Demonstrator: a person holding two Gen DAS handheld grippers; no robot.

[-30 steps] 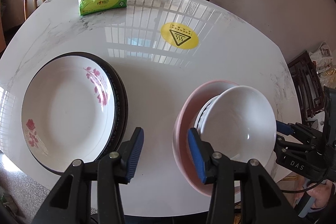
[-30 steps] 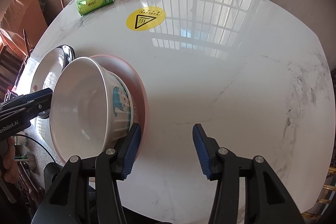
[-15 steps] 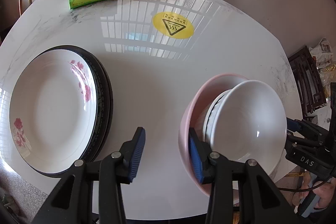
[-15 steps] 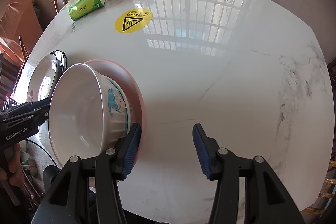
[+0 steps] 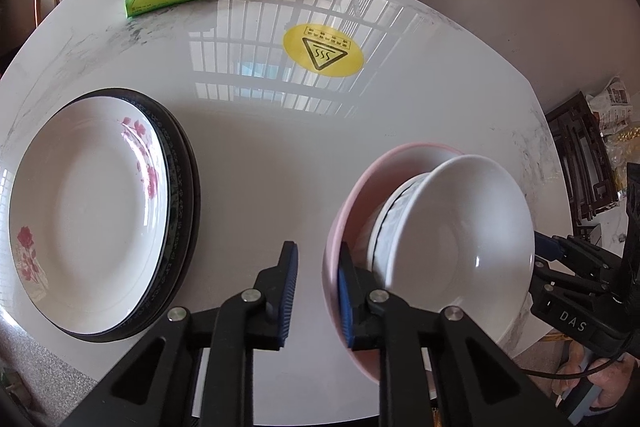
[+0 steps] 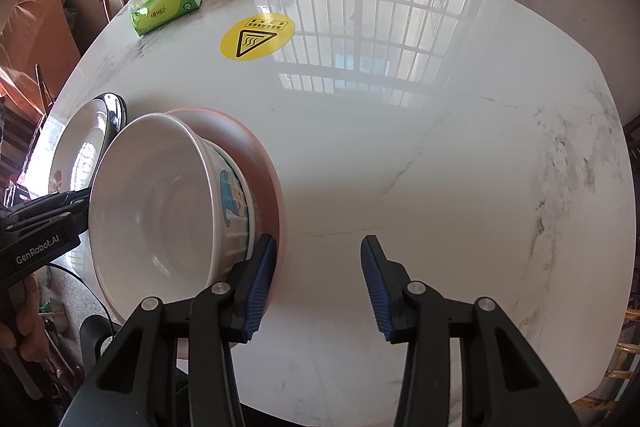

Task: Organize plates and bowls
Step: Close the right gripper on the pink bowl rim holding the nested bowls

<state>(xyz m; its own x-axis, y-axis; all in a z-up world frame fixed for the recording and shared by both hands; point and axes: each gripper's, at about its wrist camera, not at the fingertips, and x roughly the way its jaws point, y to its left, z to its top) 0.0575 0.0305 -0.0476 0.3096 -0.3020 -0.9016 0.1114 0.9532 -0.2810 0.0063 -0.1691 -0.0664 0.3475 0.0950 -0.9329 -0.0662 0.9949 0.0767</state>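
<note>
Fingers of left gripper closing across pink bowl rim, right gripper likewise, neither gripping yet; uneven lift risks tipping nested white bowl onto surface.

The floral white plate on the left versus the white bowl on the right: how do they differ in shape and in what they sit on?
The shallow white plate with pink flowers is wide and nearly flat; the plain-inside white bowl is deep with steep sides. The plate rests on a black-rimmed plate; the bowl sits nested in a pink bowl. The plate's decoration is inside, the bowl's blue print outside. Both are glossy white inside.
</note>
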